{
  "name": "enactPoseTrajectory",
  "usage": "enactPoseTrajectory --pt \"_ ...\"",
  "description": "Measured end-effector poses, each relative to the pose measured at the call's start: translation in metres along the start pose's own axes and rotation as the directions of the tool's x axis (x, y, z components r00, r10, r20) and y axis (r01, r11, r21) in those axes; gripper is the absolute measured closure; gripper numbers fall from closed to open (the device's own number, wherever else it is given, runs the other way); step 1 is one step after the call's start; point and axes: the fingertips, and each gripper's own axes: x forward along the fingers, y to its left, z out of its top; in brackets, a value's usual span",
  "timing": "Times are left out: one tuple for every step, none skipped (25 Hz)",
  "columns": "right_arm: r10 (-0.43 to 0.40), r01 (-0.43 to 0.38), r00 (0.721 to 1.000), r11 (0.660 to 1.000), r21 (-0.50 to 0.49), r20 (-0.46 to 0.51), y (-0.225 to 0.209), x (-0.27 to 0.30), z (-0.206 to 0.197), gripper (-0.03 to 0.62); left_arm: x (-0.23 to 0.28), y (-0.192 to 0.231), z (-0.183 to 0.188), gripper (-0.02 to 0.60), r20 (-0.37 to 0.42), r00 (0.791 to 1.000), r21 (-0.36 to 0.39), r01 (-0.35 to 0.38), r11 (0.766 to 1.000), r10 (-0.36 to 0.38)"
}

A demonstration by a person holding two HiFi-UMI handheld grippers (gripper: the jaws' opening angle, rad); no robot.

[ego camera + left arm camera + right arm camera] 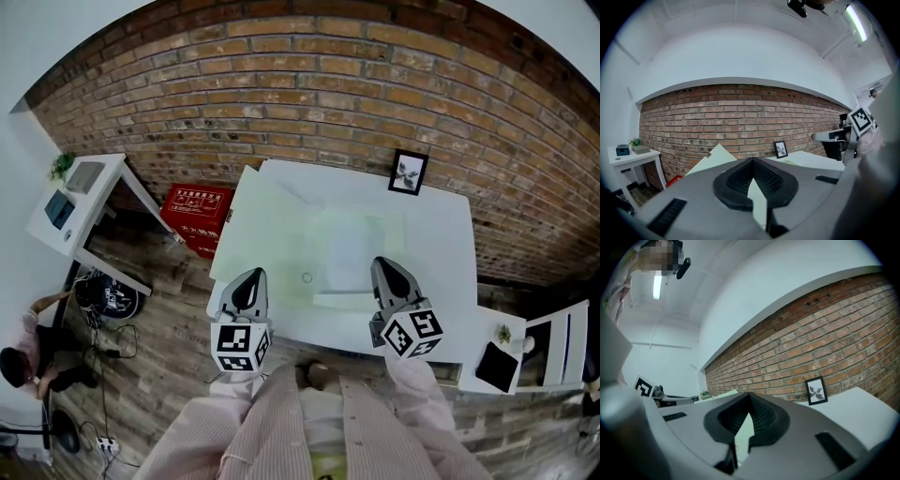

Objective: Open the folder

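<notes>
Both your left gripper (251, 274) and right gripper (386, 264) are closed tight on nothing, near the pale green translucent plastic folder (349, 251) lying on the white rectangular table (441, 234). White lettering on the red box (197, 214) is too small to read.

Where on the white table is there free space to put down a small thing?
The bare strip of table on the right, between the open folder and the table's right edge, nearer to you than the picture frame. The centre and left are crowded: the folder covers them.
</notes>
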Motion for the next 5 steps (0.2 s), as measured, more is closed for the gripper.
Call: enactPoseTrajectory --pt "-0.004 0.004 1.000 1.000 -0.001 0.003 -0.0015 0.0001 0.0006 0.591 0.0007 -0.0001 0.0004 0.588 0.001 1.000 0.000 0.000 1.000 0.000" --pt "-0.008 0.008 1.000 1.000 -0.002 0.004 -0.0030 0.0003 0.0007 0.591 0.0015 -0.0003 0.0008 0.588 0.002 1.000 0.000 0.000 1.000 0.000" --pt "-0.012 0.012 1.000 1.000 -0.003 0.005 -0.0045 0.0005 0.0008 0.591 0.0023 -0.0006 0.0011 0.588 0.002 1.000 0.000 0.000 1.000 0.000" --pt "-0.015 0.015 1.000 1.000 -0.004 0.006 -0.0060 0.0006 0.0008 0.591 0.0032 -0.0010 0.0013 0.588 0.003 1.000 0.000 0.000 1.000 0.000" --pt "-0.018 0.018 1.000 1.000 -0.005 0.007 -0.0074 0.0007 0.0008 0.591 0.0042 -0.0013 0.0015 0.588 0.004 1.000 0.000 0.000 1.000 0.000"
